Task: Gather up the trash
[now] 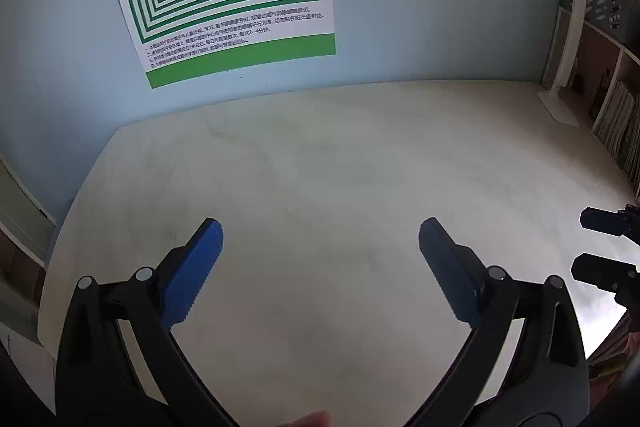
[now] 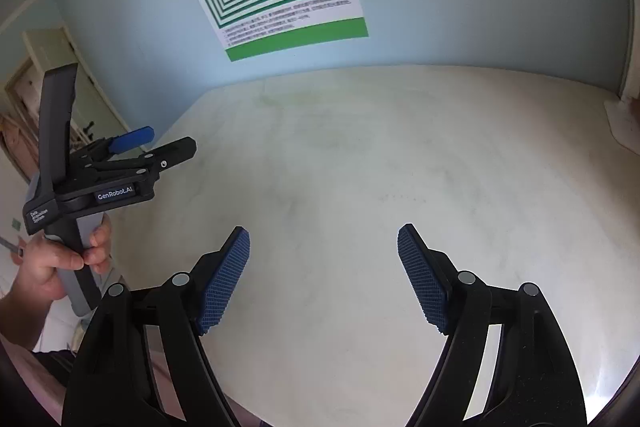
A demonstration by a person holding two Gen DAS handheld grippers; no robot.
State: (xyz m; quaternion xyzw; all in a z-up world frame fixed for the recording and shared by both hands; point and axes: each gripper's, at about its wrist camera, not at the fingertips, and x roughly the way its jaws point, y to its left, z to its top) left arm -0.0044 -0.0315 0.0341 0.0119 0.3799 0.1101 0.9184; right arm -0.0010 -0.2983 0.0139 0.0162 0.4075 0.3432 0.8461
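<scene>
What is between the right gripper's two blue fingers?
Nothing but bare table top. The right gripper stands open over it, seen in the right wrist view.

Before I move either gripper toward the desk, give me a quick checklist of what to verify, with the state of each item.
1. Left gripper open with nothing between its pads: ok.
2. Right gripper open with nothing between its pads: ok.
3. Trash to pick up located on the white desk: not ok, none shows in either view.
4. Grippers apart from each other: ok, the right one only shows at the left view's far edge.
5. White lamp base at the desk's back corner clear of both grippers: ok.
6. Trash bin located: cannot tell, none in view.
</scene>
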